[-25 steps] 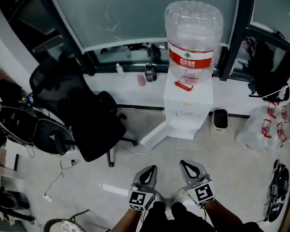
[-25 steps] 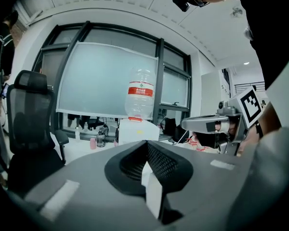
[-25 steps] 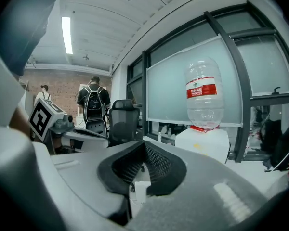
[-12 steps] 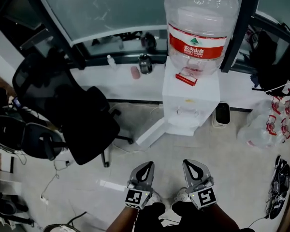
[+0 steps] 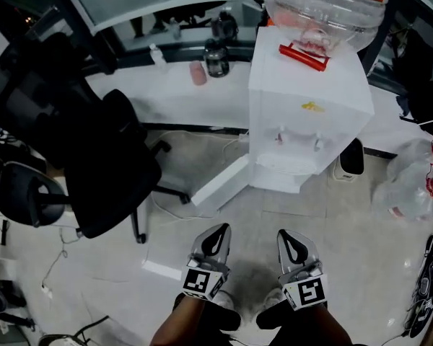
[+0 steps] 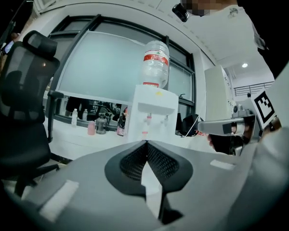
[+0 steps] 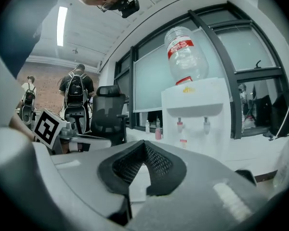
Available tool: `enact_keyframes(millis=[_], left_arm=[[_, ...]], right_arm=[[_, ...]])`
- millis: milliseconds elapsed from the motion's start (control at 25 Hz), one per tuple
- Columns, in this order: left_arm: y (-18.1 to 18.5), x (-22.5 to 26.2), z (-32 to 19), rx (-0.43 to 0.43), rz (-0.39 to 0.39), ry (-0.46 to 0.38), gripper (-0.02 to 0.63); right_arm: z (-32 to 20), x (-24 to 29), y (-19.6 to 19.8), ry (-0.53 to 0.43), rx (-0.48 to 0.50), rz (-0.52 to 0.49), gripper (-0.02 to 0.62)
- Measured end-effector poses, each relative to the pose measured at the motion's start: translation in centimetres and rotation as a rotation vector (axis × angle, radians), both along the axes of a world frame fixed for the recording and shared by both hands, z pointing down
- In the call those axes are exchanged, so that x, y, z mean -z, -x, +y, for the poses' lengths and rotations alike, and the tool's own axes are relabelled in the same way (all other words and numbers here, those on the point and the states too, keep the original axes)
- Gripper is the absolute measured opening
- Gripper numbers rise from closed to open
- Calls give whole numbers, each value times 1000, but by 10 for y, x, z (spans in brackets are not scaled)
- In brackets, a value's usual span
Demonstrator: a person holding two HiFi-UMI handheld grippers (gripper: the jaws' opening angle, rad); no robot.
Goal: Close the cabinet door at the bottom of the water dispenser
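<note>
Both hands low at bottom centre of the head view, forearms side by side, grippers pointing up-frame toward the water dispenser and roughly level. Left gripper has its jaws closed, tips meeting, nothing between them. Right gripper is the same, tips together and empty. Marker cubes face the camera. Bare floor lies between the grippers and the dispenser. A black office chair crowds the left side, its base near the free end of the door. A plastic bag sits at right, a white ledge runs behind, and a thin cable trails at lower left. The cabinet door stands open, swung out from the dispenser's bottom toward lower left. It lies above and slightly left of the left gripper's tips, well apart from both grippers. The water bottle is on top, at the upper right edge.
</note>
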State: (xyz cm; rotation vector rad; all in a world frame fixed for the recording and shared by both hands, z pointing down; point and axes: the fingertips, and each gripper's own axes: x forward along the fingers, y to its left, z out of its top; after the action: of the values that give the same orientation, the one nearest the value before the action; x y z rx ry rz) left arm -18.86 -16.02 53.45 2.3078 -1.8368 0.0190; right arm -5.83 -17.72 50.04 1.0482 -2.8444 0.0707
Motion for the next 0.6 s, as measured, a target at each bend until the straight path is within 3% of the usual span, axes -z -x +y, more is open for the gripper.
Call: enact_keyframes(millis=[360, 600], left_arm=[[11, -119, -31, -2, -20, -104, 18], [19, -163, -36, 3, -48, -124, 18]], right_arm=[[-31, -139, 18, -18, -3, -17, 3], [-34, -196, 38, -64, 21, -9, 3]])
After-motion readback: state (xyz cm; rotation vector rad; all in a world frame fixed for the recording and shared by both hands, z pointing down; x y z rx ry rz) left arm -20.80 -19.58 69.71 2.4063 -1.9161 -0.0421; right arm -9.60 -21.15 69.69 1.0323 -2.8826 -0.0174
